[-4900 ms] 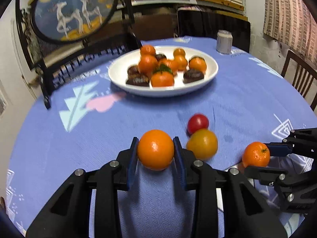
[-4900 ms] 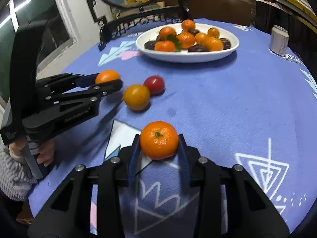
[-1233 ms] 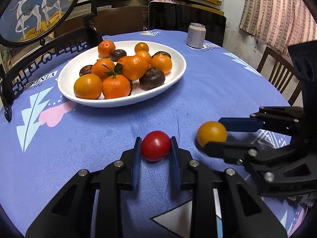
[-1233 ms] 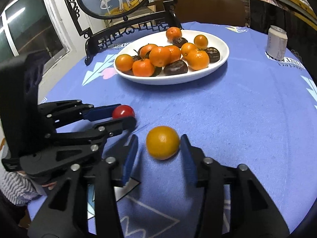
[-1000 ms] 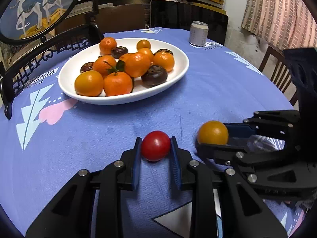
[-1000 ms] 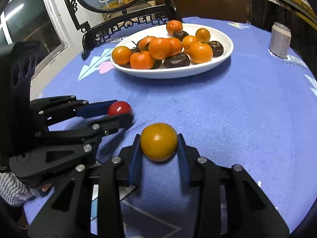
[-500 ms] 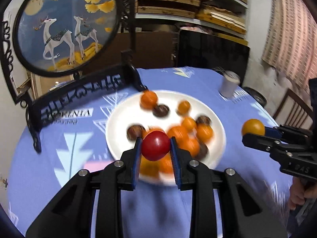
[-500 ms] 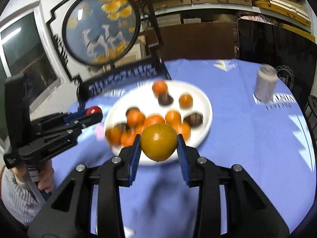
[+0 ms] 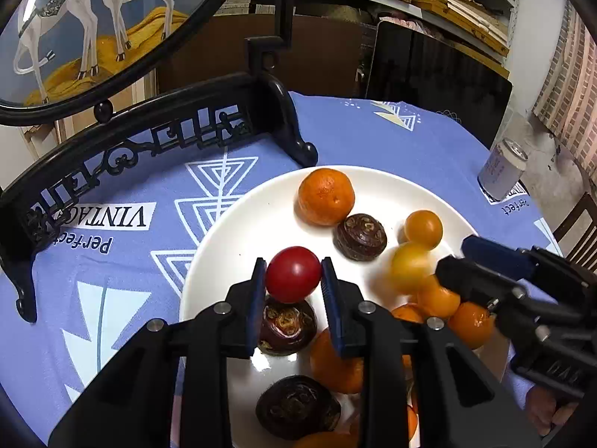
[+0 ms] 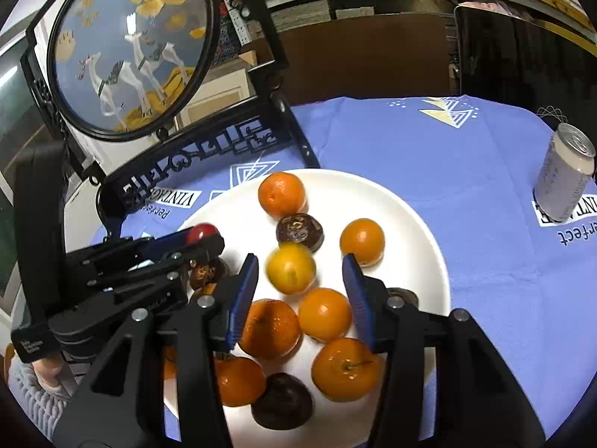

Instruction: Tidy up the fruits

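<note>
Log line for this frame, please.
left gripper: opening, red tomato between pads | right gripper: opening, yellow fruit released | over white plate

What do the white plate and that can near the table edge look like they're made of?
The white plate looks like glazed ceramic: smooth and glossy, though it might be melamine. The can looks like aluminium: silvery rimmed top, matte pale printed side.

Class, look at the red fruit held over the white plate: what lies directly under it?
Under the red fruit sits a dark brown fruit on the white plate; its near side is hidden by the left gripper.
</note>
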`<state>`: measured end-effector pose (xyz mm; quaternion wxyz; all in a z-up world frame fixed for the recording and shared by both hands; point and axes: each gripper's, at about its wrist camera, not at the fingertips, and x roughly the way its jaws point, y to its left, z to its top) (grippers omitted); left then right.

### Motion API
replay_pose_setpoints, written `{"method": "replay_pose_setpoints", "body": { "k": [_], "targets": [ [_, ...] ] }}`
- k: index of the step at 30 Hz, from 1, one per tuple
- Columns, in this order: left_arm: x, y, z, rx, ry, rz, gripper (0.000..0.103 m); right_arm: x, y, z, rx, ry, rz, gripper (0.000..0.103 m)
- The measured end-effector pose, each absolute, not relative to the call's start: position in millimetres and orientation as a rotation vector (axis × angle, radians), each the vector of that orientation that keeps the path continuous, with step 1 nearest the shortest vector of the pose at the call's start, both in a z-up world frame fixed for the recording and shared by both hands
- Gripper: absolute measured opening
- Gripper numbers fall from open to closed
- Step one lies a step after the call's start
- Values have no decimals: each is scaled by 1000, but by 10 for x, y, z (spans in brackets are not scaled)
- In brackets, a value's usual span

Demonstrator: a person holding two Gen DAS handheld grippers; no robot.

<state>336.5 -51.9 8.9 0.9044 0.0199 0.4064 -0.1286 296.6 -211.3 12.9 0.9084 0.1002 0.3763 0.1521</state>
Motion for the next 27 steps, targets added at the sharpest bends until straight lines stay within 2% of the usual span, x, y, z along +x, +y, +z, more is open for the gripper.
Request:
{"method": "replay_pose_setpoints", "body": {
  "k": [2, 4, 6, 7, 8, 9, 16, 20, 27],
  "targets": [
    [3284, -525, 134, 51, 816, -248, 41, 2909, -2133, 181, 207, 764, 311, 49],
    [3172, -520, 213, 54, 803, -228, 42, 2810, -2140, 256, 214, 751, 311, 52],
    [3000, -506, 312, 56, 784, -205, 42, 2663, -2142, 337, 209, 732, 311, 60],
    [2906, -493, 355, 58, 772, -195, 43, 2567, -2140, 375, 199, 718, 302, 67],
    [2780, -481, 400, 61, 756, -181, 53, 2487, -2137, 404, 188, 708, 290, 76],
    [2683, -465, 429, 65, 744, -168, 57, 2361, -2137, 432, 175, 694, 273, 79],
    [1674, -411, 466, 121, 680, -85, 58, 1454, -2279, 438, 190, 642, 185, 100],
    [1264, -363, 369, 110, 675, -74, 58, 1071, -2286, 303, 172, 624, 125, 101],
    [1058, -292, 274, 67, 683, -93, 59, 898, -2215, 108, 126, 644, 109, 101]
  ]
}}
